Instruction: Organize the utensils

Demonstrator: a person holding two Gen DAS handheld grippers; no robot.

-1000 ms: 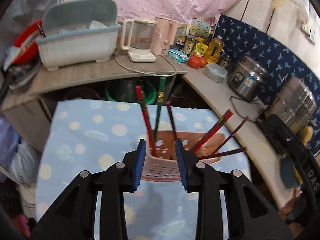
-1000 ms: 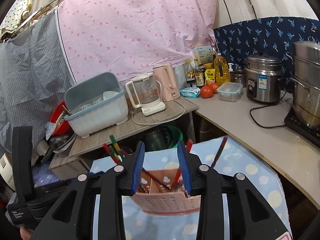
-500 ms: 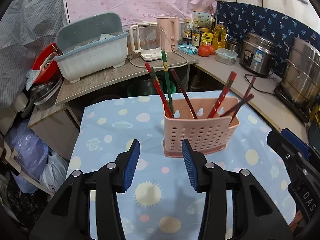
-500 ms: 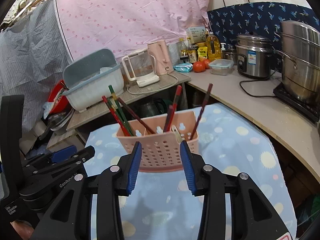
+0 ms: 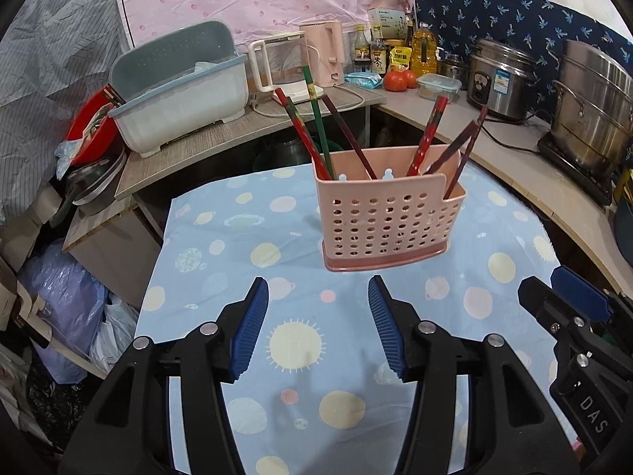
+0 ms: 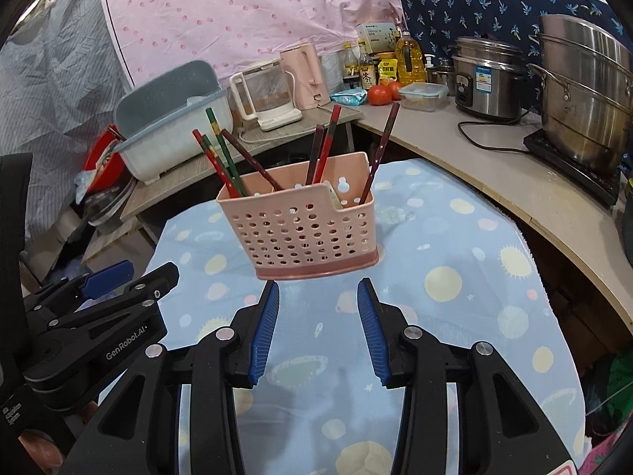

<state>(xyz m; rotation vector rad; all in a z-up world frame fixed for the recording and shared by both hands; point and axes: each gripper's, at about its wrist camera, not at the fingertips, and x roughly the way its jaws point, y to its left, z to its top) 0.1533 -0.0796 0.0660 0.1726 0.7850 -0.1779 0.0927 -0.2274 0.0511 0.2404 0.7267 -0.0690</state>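
Pulled back from the pink basket [image 5: 389,219] since a second ago, both grippers now short of it and touching nothing. Left gripper [image 5: 318,330]: jaws wide apart, empty, low over the blue dotted tablecloth [image 5: 221,237], basket ahead and slightly right. Right gripper [image 6: 318,330]: jaws likewise spread, empty, basket just beyond and slightly left. Upright on the cloth, holding red, green and dark chopsticks [image 5: 316,118] leaning in two clusters.

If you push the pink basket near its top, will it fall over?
Probably it could tip: the basket stands tall on a narrow base, and chopsticks lean out above its rim. It looks like light, holey plastic, so it may slide on the cloth first.
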